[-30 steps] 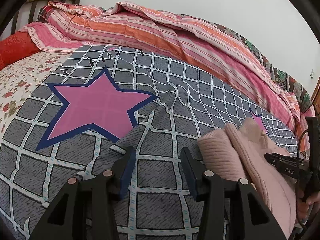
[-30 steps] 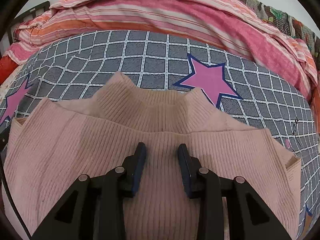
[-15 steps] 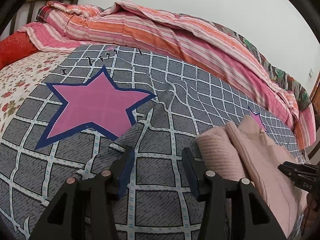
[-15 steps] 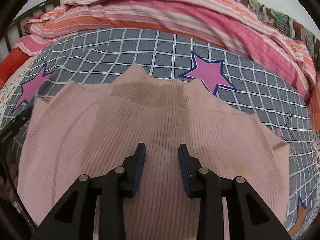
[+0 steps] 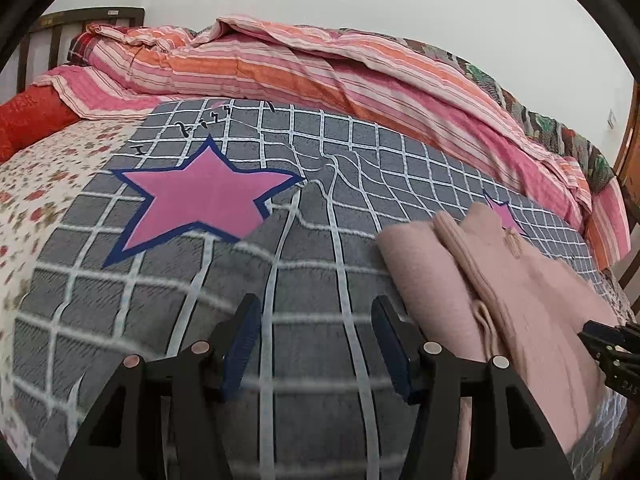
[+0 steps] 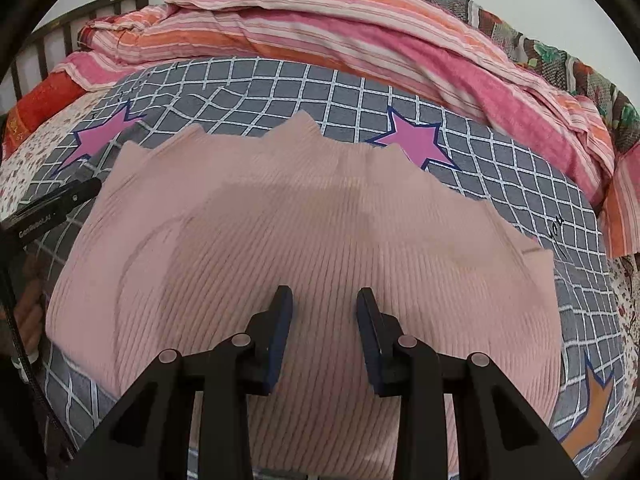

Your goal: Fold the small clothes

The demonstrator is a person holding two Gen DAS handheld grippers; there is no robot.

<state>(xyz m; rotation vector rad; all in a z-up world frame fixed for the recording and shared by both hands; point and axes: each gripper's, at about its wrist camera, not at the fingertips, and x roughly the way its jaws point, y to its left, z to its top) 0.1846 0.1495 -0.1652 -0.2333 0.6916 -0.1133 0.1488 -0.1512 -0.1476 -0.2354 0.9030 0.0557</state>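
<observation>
Pink ribbed sweater (image 5: 500,288) lies folded on the grey checked blanket (image 5: 312,256), right of the left hand-held gripper (image 5: 316,344), whose empty jaws have just been opening. Right wrist view: right hand-held gripper (image 6: 324,336), released, hovers farther back, revealing the sweater's full width.

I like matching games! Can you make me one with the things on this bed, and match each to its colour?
Things:
1. sweater
2. big star
3. blanket
4. duvet

Colours:
A. grey with white squares
B. pink and orange stripes
C. pale pink, ribbed
D. bright pink with a dark blue edge

Pairs: 1-C, 2-D, 3-A, 4-B
</observation>
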